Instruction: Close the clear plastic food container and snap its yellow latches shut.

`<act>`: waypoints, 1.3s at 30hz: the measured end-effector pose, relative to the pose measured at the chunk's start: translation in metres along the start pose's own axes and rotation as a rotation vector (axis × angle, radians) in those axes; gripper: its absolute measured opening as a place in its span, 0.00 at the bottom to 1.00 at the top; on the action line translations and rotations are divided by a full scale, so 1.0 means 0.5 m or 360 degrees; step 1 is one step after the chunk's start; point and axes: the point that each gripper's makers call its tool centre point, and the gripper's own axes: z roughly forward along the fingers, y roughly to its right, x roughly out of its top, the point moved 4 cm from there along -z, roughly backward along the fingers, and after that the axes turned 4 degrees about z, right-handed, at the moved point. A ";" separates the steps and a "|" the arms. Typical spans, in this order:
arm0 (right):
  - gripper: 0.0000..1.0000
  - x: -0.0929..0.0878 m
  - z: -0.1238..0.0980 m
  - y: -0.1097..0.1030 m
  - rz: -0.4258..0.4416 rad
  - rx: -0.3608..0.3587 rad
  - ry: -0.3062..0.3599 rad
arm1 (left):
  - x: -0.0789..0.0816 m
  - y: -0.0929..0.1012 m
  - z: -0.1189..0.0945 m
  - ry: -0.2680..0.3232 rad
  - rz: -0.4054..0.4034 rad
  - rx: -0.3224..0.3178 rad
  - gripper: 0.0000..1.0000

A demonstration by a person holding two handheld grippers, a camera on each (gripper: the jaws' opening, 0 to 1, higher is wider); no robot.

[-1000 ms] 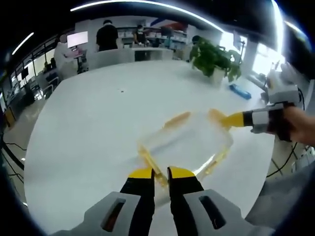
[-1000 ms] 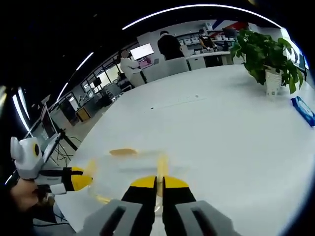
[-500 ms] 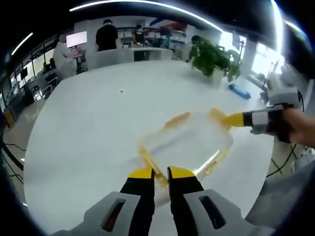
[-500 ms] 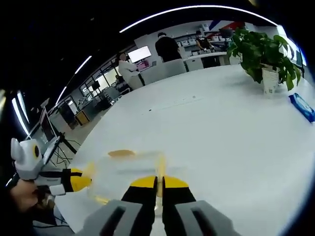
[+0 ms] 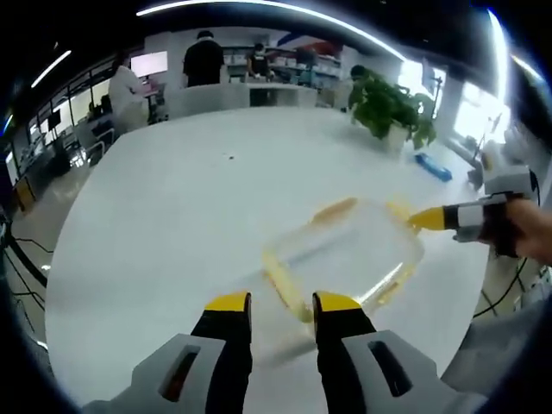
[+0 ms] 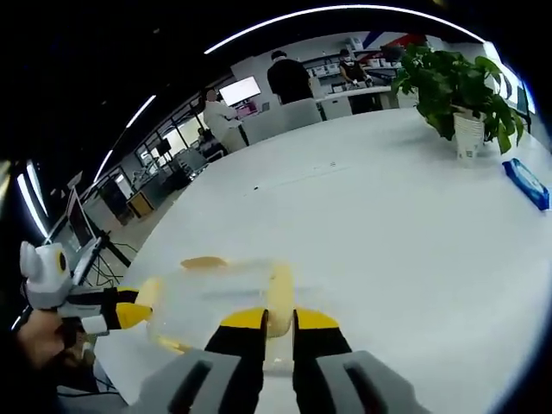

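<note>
1. The clear food container [image 5: 345,256] is seen lying flat on the white tabletop [image 5: 172,207], near the near edge, lid apparently seated.
2. Left claw [image 5: 282,304]: jaws narrowly parted, nothing held, with the near-end yellow latch [image 5: 287,291] lying between and just beyond the tips.
3. Right claw [image 6: 279,320]: jaws narrowly parted, nothing held, its tips set either side of the opposite-end latch [image 6: 280,293]. Contact cannot be judged.
4. Step in hand is judged to be latch snapping. Each latch is best pressed down and inward over the rim, with the two ends opposed so the box is not shoved across the tabletop.
5. Long-side latches [image 5: 335,210] should be checked afterwards; their seating cannot be told.
6. No brand, label or writing can be read on the container, the potted plant [image 6: 453,86] or the blue item [image 6: 526,184].
</note>
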 end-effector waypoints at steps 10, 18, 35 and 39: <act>0.13 -0.005 -0.001 0.009 0.0022 0.0029 -0.0037 | 0.001 -0.002 -0.006 0.0032 -0.0074 -0.0013 0.25; 0.19 -0.002 0.011 -0.015 0.0019 0.0100 -0.0075 | 0.001 0.012 0.010 0.0048 -0.0178 -0.0099 0.27; 0.19 -0.001 0.038 -0.018 -0.0030 0.0157 -0.0162 | -0.006 0.025 0.044 0.0029 -0.0386 -0.0272 0.35; 0.19 -0.001 0.038 -0.018 -0.0042 0.0172 -0.0183 | -0.012 0.024 0.044 0.0048 -0.0431 -0.0279 0.35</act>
